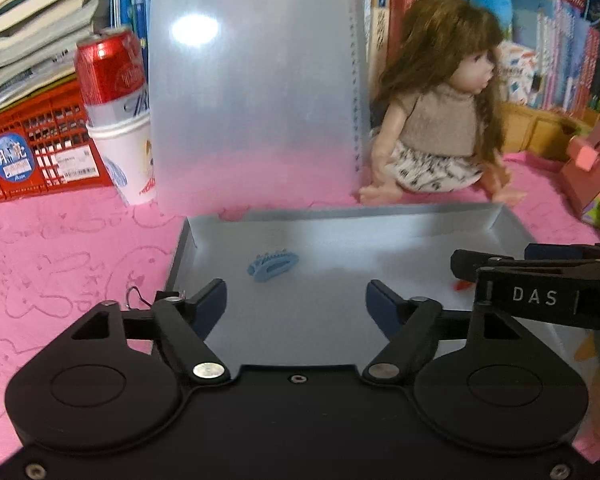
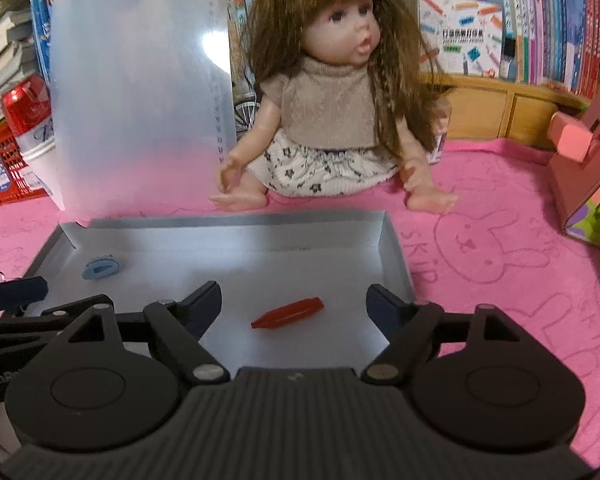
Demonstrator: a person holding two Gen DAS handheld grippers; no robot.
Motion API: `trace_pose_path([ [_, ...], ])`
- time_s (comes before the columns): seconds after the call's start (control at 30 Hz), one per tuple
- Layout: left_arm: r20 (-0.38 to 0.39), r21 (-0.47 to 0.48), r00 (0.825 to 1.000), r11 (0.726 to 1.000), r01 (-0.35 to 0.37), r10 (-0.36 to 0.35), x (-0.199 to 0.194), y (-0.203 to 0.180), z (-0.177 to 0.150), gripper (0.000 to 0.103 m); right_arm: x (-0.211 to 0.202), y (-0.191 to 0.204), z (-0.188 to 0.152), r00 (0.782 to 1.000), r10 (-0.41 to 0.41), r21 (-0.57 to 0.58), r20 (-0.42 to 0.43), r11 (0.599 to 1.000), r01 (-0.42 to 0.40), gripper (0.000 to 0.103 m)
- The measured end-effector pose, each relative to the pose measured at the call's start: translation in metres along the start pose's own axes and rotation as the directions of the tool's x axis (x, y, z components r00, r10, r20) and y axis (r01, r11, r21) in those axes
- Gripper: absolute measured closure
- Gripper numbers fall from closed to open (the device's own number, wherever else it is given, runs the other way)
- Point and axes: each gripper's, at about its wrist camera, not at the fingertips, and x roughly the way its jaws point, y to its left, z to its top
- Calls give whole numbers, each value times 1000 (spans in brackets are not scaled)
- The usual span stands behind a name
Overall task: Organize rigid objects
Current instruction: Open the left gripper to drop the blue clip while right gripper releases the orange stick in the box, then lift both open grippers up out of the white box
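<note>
A shallow grey box (image 1: 340,216) (image 2: 396,240) lies open on the pink cloth, its translucent lid (image 1: 252,80) (image 2: 140,92) standing upright behind it. Inside lie a blue hair claw clip (image 1: 273,265) (image 2: 101,269) at the left and a red clip (image 2: 287,313) near the right front; in the left wrist view only its tip (image 1: 462,285) shows. My left gripper (image 1: 296,300) is open and empty above the box floor. My right gripper (image 2: 293,302) is open and empty just above the red clip.
A doll (image 2: 332,96) (image 1: 436,104) sits behind the box. A red can in a paper cup (image 1: 116,120) and a red crate (image 1: 32,148) stand at the left. A pink toy house (image 2: 588,160) stands at the right. Books line the back.
</note>
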Motion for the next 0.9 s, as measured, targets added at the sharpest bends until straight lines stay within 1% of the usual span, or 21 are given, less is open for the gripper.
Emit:
trace_pose_path([
  [0.13, 18, 3, 1000, 1000, 22, -22, -18, -1, 1, 23, -17, 1, 0, 999, 3, -19, 34, 1000, -2, 12],
  [0.27, 51, 19, 998, 1000, 24, -25, -40, -3, -2, 21, -36, 3, -3, 998, 5, -55, 64, 998, -2, 9],
  [0.37, 69, 15, 997, 999, 42, -42, -59, -3, -6, 21, -51, 2, -8, 996, -1, -71, 88, 997, 7, 7],
  [0.43, 93, 4, 995, 999, 42, -42, -73, -2, -10, 20, -59, 0, -10, 995, 2, -71, 97, 997, 5, 7],
  [0.53, 132, -1, 990, 999, 54, -54, -95, -1, -19, 15, -75, -5, -15, 993, 15, -63, 121, 998, -7, 6],
  [0.67, 160, 1, 984, 996, 84, -83, -121, -3, -31, 14, -102, -9, -25, 985, 43, -69, 165, 997, -32, 0],
  [0.77, 168, -2, 981, 995, 102, -101, -136, -2, -42, 13, -120, -11, -35, 979, 60, -79, 194, 996, -45, 0],
  [0.9, 215, -19, 971, 993, 114, -107, -154, 0, -63, 13, -140, -16, -51, 972, 77, -80, 221, 995, -60, 0],
])
